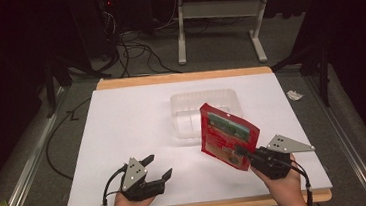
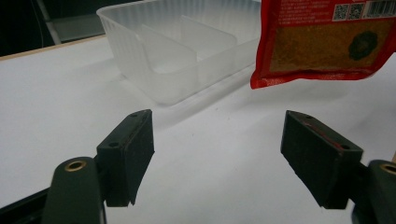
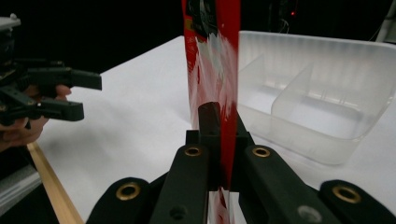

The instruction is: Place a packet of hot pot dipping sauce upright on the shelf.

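Red packet held clear of the table, ready for transfer to the plastic tray.

My right gripper (image 1: pixel 242 154) is clamped on the lower edge of the red packet (image 1: pixel 226 134), with both jaws closed flat against the foil; the packet stands upright above the white table (image 1: pixel 122 123), just in front of the clear divided tray (image 1: pixel 181 103). My left gripper (image 1: pixel 157 168) hovers near the table's front edge with its jaws wide apart and nothing between them. I judge the step in hand to be the carry phase: packet lifted, not yet placed. The next move calls for advancing the right gripper forward over the tray rim, tilting the packet flat to fit a compartment, then parting the jaws. Keep the left gripper clear, or use it to steady the light tray if it slides.
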### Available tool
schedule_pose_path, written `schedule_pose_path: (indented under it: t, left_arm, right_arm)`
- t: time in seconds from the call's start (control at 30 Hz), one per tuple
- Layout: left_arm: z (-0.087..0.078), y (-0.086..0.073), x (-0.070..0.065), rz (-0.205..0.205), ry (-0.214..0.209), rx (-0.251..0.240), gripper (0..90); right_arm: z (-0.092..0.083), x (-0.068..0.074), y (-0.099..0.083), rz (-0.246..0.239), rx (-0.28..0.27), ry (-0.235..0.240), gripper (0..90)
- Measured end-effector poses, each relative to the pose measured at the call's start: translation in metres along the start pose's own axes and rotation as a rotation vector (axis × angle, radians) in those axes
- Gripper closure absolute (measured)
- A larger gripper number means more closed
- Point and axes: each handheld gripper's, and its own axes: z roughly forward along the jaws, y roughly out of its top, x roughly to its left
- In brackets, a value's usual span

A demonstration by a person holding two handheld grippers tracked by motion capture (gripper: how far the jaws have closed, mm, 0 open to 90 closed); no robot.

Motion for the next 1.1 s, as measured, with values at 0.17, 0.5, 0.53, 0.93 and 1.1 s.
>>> schedule_pose_path:
  t: [0.17, 0.5, 0.53, 0.93, 1.1]
  left_arm:
    - [-0.001, 0.001, 0.000, 0.002, -0.008, -0.008, 26.6]
    - [0.001, 0.001, -0.002, 0.010, -0.022, -0.006, 26.9]
    - [0.001, 0.001, -0.002, 0.010, -0.022, -0.006, 27.0]
    - [-0.002, 0.002, 0.001, 0.009, -0.034, -0.019, 27.0]
    - [-0.004, 0.002, 0.003, 0.004, -0.026, -0.029, 27.1]
  right_arm:
    - [0.001, -0.002, 0.005, 0.024, -0.019, -0.033, 90.0]
    - [0.006, -0.005, 0.024, 0.035, -0.053, -0.090, 90.0]
    - [0.006, -0.005, 0.024, 0.035, -0.053, -0.090, 90.0]
    - [0.031, -0.012, 0.046, 0.047, -0.086, -0.157, 90.0]
    - [0.044, -0.016, 0.055, 0.061, -0.091, -0.180, 90.0]
